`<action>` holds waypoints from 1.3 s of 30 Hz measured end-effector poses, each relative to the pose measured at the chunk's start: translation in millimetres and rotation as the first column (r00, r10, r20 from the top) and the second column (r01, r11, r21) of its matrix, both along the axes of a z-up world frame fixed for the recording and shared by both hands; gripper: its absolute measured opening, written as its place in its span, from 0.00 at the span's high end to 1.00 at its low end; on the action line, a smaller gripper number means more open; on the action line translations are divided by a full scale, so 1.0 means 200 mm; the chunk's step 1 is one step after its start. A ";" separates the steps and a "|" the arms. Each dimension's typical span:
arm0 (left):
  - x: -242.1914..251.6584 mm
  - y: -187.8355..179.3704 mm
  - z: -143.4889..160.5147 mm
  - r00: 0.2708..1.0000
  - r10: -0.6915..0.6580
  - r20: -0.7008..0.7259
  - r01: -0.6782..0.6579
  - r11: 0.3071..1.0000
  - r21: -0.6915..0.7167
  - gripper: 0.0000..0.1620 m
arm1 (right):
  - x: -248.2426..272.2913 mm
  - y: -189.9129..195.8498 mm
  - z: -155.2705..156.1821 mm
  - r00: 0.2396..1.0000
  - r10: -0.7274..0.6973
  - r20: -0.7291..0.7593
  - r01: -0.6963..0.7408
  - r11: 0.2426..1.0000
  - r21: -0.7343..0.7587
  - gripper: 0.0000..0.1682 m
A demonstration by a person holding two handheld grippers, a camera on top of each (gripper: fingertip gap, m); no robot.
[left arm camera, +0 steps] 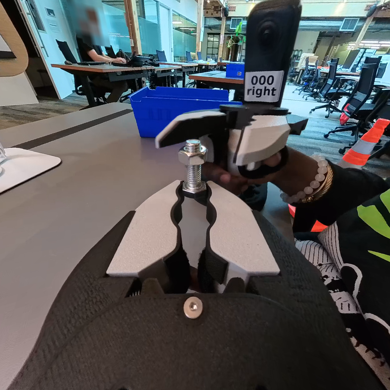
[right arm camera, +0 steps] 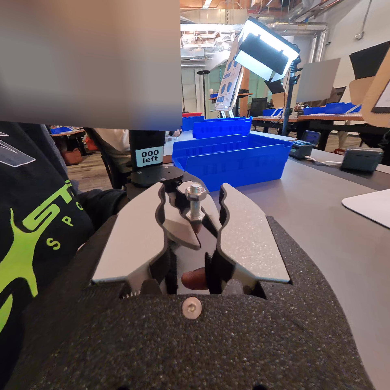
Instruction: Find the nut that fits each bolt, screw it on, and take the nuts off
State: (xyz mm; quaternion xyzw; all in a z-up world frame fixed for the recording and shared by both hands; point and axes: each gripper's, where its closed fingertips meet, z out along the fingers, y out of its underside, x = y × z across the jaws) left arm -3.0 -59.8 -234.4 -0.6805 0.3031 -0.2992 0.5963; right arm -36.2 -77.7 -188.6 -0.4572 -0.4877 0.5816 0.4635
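A silver bolt (left arm camera: 193, 175) stands upright, thread up, above the grey table (left arm camera: 84, 190). My left gripper (left arm camera: 194, 186) is shut on its hex head. A silver hex nut (left arm camera: 192, 156) sits on the thread near the top. My right gripper (left arm camera: 179, 137) comes in from the right at the height of the nut. In the right wrist view the right gripper (right arm camera: 193, 186) is open, with its fingertips on either side of the nut (right arm camera: 195, 194) and apart from it. The left gripper (right arm camera: 195, 219) holds the bolt (right arm camera: 195, 207) there from below.
A blue bin (left arm camera: 179, 114) stands on the table just behind the bolt; it also shows in the right wrist view (right arm camera: 232, 164). A white flat base (left arm camera: 25, 166) lies at the left. An orange cone (left arm camera: 367, 143) stands on the floor at the right. Dark devices (right arm camera: 360, 159) sit beyond the bin. Left tips to right tips: about 5 cm.
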 end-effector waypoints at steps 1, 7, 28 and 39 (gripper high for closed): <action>0.00 0.00 0.00 1.000 -0.004 -0.004 0.004 1.000 0.000 0.89 | -0.02 -0.01 0.00 1.000 0.014 0.003 -0.014 1.000 -0.002 0.69; 0.00 0.00 0.00 1.000 0.002 -0.002 -0.002 1.000 -0.005 0.89 | -0.04 -0.05 -0.02 0.998 0.039 0.039 -0.041 0.998 0.048 0.73; 0.00 0.00 -0.01 1.000 -0.007 -0.007 0.007 1.000 -0.007 0.89 | -0.07 -0.06 -0.04 0.995 0.078 0.061 -0.080 0.996 0.038 0.70; -0.02 0.02 0.00 1.000 0.022 0.017 -0.021 1.000 -0.013 0.89 | 0.16 -0.01 -0.01 0.996 0.071 0.057 -0.073 0.996 0.040 0.94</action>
